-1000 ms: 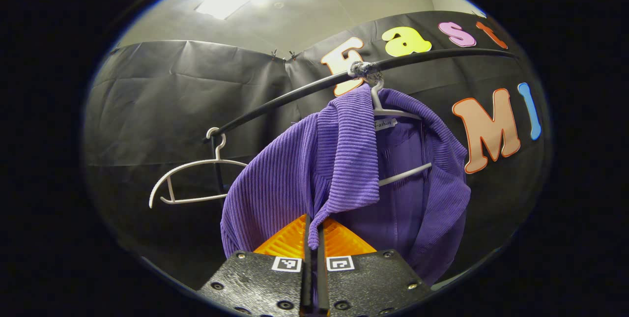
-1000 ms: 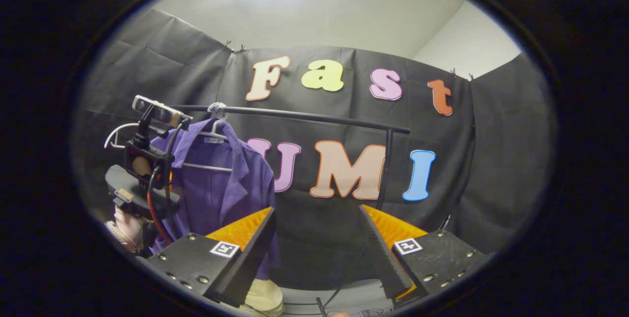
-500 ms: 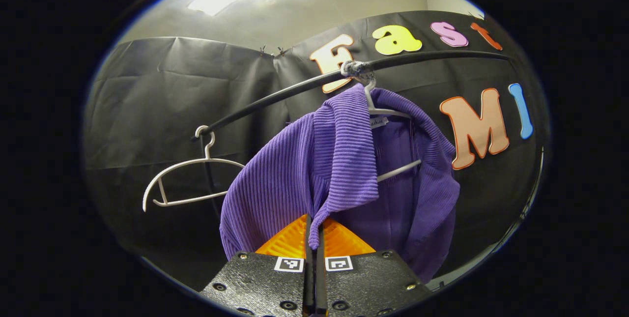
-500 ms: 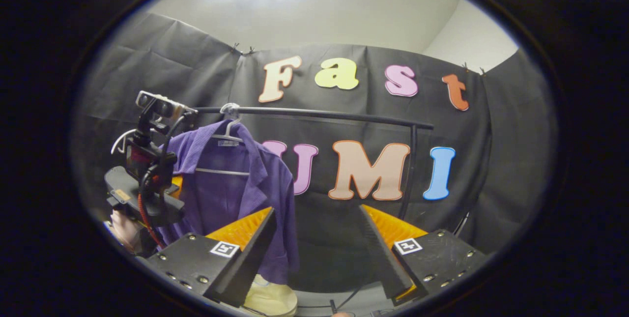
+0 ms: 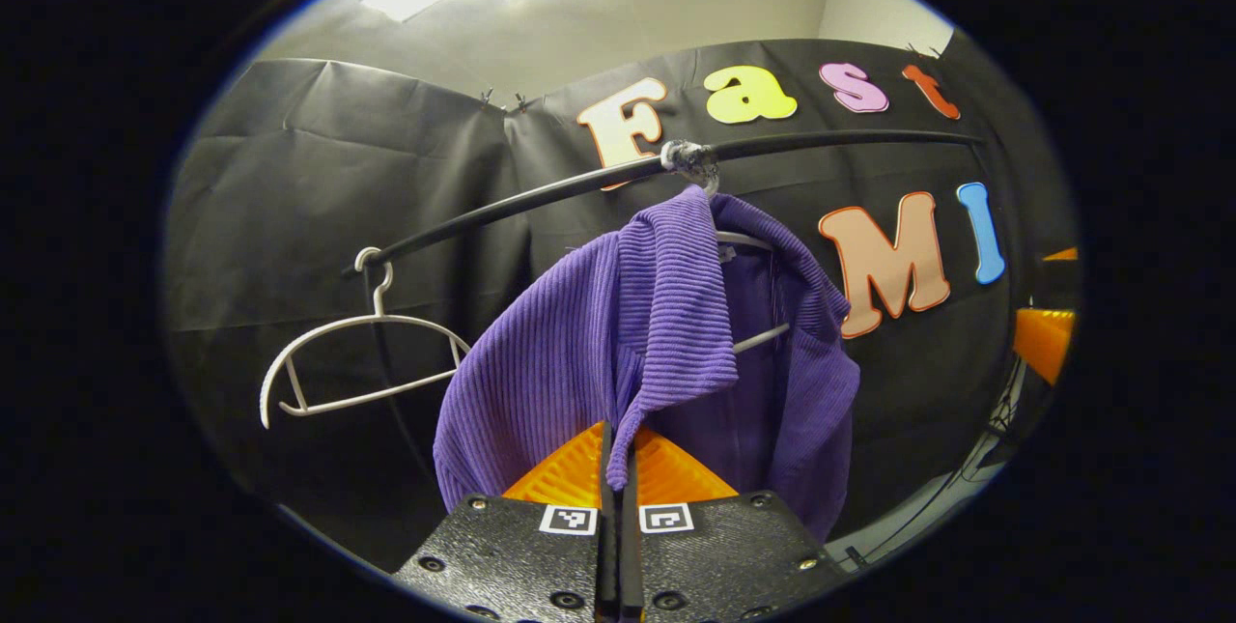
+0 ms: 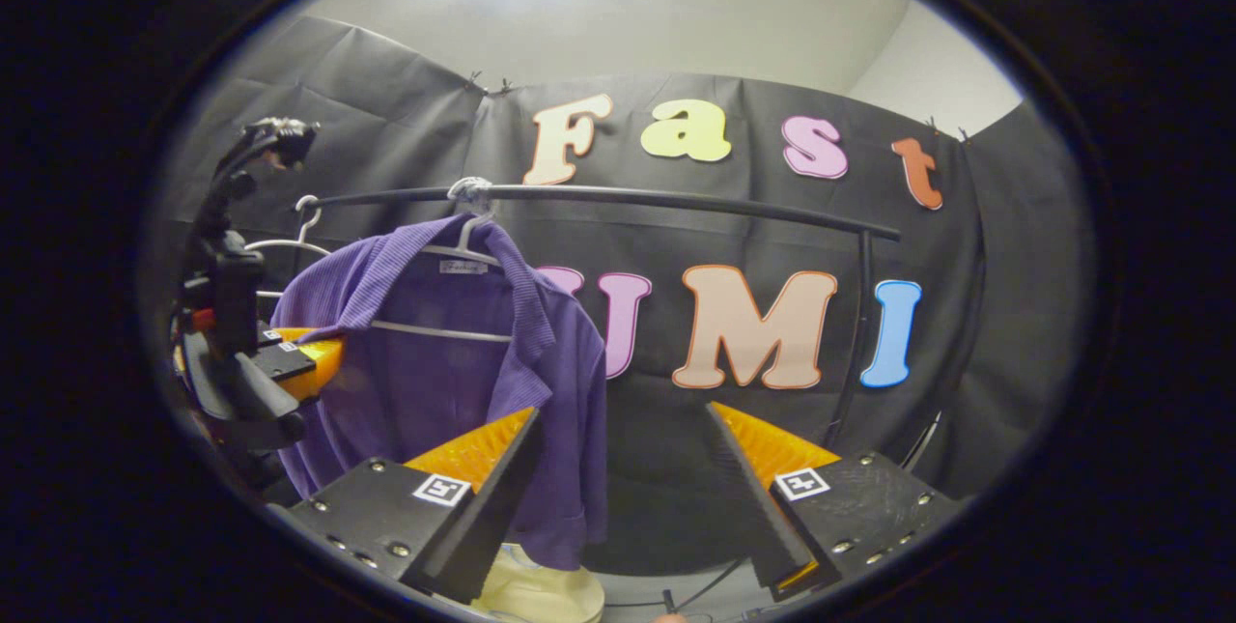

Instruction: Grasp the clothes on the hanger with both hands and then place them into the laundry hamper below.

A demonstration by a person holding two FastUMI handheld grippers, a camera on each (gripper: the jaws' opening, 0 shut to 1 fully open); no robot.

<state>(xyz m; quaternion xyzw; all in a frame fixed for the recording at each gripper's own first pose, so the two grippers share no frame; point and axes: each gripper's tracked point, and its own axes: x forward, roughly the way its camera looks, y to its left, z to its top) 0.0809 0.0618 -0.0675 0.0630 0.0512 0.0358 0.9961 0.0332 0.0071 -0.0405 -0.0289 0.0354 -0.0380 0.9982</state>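
Note:
A purple ribbed shirt (image 5: 570,343) hangs on a white hanger (image 5: 758,340) from a black rail (image 5: 541,198). My left gripper (image 5: 618,438) is shut on the tip of the shirt's left collar flap, just below the shoulder. In the right gripper view the shirt (image 6: 435,382) hangs left of centre, with the left gripper (image 6: 309,357) pinching its edge. My right gripper (image 6: 623,468) stands open with nothing between its fingers; its left finger (image 6: 483,468) overlaps the shirt's right hem. A pale cream hamper (image 6: 546,594) sits below the shirt.
An empty white hanger (image 5: 357,362) hangs at the rail's left end. The rail's right post (image 6: 850,353) stands in front of the black cloth wall. The right gripper (image 5: 1043,338) shows at the far right of the left gripper view. Cables lie on the floor (image 6: 695,589).
The right gripper has drawn nearer to the shirt, which now looms larger and more central in its view. The left gripper keeps its hold on the collar and has turned slightly.

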